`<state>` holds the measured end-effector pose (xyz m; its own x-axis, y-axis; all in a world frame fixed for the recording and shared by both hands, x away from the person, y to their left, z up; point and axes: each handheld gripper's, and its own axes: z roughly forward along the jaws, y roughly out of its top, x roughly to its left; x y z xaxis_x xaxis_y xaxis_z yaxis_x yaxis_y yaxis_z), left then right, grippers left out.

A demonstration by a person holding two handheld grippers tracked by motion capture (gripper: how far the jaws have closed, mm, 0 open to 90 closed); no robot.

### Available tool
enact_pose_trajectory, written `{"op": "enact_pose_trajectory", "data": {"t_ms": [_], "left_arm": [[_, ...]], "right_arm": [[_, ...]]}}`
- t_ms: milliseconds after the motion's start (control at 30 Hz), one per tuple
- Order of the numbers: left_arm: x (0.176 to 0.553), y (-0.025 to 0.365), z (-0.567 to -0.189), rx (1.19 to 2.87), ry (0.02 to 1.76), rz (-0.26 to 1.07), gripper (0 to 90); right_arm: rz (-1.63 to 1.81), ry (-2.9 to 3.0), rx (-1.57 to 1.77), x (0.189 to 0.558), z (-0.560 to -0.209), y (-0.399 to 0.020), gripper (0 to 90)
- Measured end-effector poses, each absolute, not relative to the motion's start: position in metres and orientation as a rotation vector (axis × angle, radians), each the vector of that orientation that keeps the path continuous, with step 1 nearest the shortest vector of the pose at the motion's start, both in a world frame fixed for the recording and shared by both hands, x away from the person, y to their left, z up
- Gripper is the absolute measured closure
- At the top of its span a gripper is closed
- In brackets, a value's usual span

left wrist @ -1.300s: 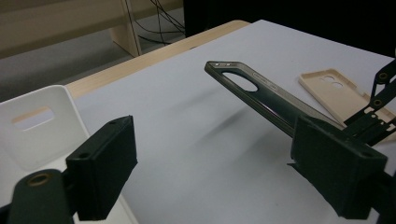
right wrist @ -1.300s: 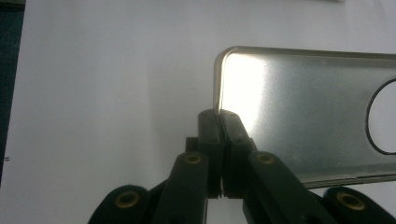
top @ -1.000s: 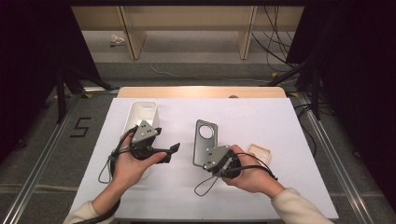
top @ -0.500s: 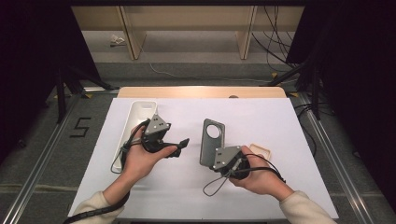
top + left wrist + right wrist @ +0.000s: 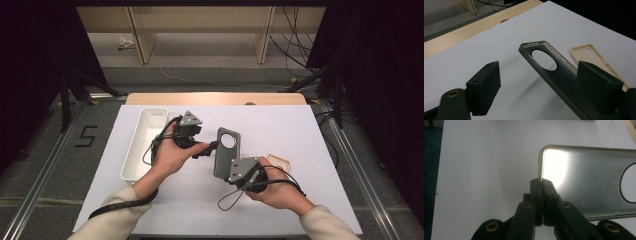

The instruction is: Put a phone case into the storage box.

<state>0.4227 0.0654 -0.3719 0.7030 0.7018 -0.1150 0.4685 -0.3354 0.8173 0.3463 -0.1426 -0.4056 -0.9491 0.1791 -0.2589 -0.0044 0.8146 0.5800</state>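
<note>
**Grey phone case pinched by one gripper, the other closing in**

We see the right gripper [image 5: 541,185] with its jaws pressed together on the edge of the grey phone case [image 5: 586,182], near a rounded corner; the pads hide the pinched strip of rim, and the far end of the case with its round camera hole is cut off at the frame's edge. The case's inner face looks smooth and glossy, with a bright glare that washes out its surface.

The left gripper [image 5: 544,85] has its blocky matte jaws apart, and they have just been closing a little; the case [image 5: 549,67] lies between them, its long edge passing just by one jaw, and whether they touch we cannot tell. The case's lower end is hidden behind that jaw.

From above, the case [image 5: 227,152] is held raised and tilted above the white table sheet [image 5: 300,130], between both hands. A beige phone case [image 5: 591,56] lies flat beyond it, partly hidden. A long white tray [image 5: 142,142] sits at the left.
</note>
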Motion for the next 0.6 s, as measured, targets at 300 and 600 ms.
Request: {"op": "enact_pose_trajectory", "data": {"t_ms": [300,600], "left_arm": [[0.456,0.042,-0.381,2.056,1.016,0.240,30.7],[0.466,0.034,-0.389,2.057,1.088,0.215,47.9]], "right_arm": [[0.874,2.688,0.121,0.346,-0.405,-0.142,89.1],[0.870,2.678,0.113,0.345,-0.404,-0.141,89.1]]}}
